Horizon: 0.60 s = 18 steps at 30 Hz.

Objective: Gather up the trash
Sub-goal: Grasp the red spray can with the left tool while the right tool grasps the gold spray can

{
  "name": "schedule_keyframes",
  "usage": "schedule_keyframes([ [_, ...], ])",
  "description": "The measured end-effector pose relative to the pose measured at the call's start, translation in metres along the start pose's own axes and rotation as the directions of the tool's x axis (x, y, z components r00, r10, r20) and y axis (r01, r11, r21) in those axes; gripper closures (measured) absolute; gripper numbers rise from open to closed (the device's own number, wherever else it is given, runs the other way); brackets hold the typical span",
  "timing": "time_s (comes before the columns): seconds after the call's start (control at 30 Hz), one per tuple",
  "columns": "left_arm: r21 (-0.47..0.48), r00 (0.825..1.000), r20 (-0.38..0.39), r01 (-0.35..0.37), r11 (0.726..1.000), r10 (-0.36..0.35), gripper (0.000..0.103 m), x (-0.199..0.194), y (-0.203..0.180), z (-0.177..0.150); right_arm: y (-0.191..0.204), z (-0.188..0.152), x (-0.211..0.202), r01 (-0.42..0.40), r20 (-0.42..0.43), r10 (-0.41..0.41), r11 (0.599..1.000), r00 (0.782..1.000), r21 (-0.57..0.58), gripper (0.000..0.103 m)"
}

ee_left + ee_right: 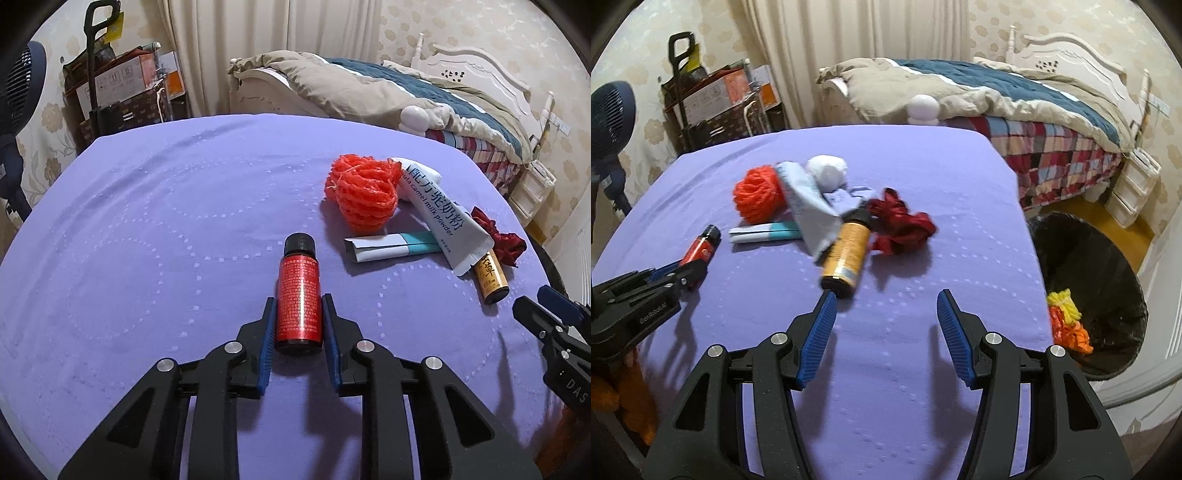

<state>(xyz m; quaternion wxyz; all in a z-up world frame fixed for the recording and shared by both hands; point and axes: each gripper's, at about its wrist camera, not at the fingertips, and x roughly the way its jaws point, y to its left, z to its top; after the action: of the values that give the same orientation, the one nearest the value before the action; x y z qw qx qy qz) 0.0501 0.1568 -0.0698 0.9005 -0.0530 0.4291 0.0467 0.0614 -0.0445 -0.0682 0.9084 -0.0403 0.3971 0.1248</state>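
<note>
My left claw [298, 314] is clamped on the small red-labelled bottle with a black screw cap [298, 295], its blue pads pressing the lower half of the body while the cap points away from me across the purple cloth-covered desk [147, 221]. To do this step well, I judge I should keep the squeeze steady, lift straight up before swinging, and keep the round, smooth bottle from rolling or sliding out between the pads. The black-lined trash bin [1108, 258] sits on the floor past the desk's right edge, already holding yellow and orange netting, so the carry would cross in front of my other hand.

My right claw [886, 325] stands apart and holds nothing. The gold-labelled bottle with a black cap [847, 254] lies just ahead of its left pad, the bottle's base nearly touching that tip, partly under a pale blue-grey sachet [809, 214]. A crumpled dark red ribbon [901, 221] lies just beside it, and an orange mesh scrubber [757, 195] sits farther back.
</note>
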Motion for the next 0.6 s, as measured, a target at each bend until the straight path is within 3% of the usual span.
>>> schedule_keyframes([
  [0.27,-0.021,1.0,0.004,0.009,1.0,-0.008,0.078,-0.002,0.011,-0.002,0.025,0.011,0.016,-0.011,-0.025,0.01,0.998,1.0,-0.057,0.063],
  [0.5,-0.02,1.0,0.009,0.014,1.0,-0.014,0.078,-0.003,0.012,-0.002,0.027,0.022,0.03,0.007,-0.043,-0.009,0.999,0.999,-0.045,0.064],
  [0.57,-0.02,1.0,0.009,0.014,1.0,-0.014,0.078,-0.003,0.012,-0.002,0.029,0.022,0.033,0.006,-0.052,-0.009,0.999,0.999,-0.049,0.076],
  [0.6,-0.021,1.0,0.009,0.015,1.0,-0.015,0.078,-0.003,0.012,-0.002,0.029,0.022,0.033,0.003,-0.058,-0.006,0.999,0.998,-0.051,0.076],
])
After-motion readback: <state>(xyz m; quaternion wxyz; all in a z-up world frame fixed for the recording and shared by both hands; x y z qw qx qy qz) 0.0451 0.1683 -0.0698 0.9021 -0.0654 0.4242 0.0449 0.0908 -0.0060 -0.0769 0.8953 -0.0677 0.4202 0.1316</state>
